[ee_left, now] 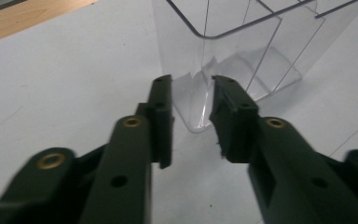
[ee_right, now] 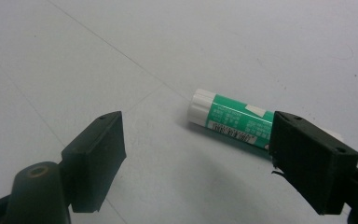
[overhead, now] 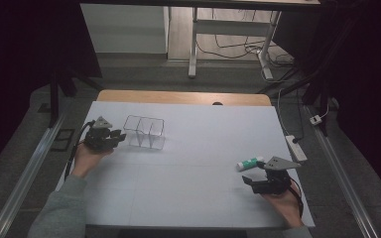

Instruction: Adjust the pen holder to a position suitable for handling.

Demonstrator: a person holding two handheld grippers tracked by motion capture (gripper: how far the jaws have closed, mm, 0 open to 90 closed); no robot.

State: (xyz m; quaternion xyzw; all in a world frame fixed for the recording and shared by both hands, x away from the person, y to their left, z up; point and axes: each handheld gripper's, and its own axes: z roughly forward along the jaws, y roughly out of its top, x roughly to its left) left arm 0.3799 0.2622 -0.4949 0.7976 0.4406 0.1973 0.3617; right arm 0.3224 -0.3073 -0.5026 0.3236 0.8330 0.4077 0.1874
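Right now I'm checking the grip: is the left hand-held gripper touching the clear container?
Cannot tell. In the left gripper view the left hand-held gripper flanks the clear container corner, but contact isn't plain.

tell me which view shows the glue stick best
The right gripper view: the glue stick lies close, its green label and white cap plain, one end behind a jaw. The high view shows it small beside the right gripper.

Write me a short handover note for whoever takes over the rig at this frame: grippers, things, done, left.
Left gripper: jaws narrowed around the near corner of the clear organizer; pad contact unclear. Treat the grip as unconfirmed.
Right gripper: open, empty, hovering beside the glue stick.
Glue stick lies flat on the white table, near its right edge; organizer stands upright, empty, far left.
Done: nothing moved into the organizer.
Left, probably: pick up the glue stick and place it in a compartment.
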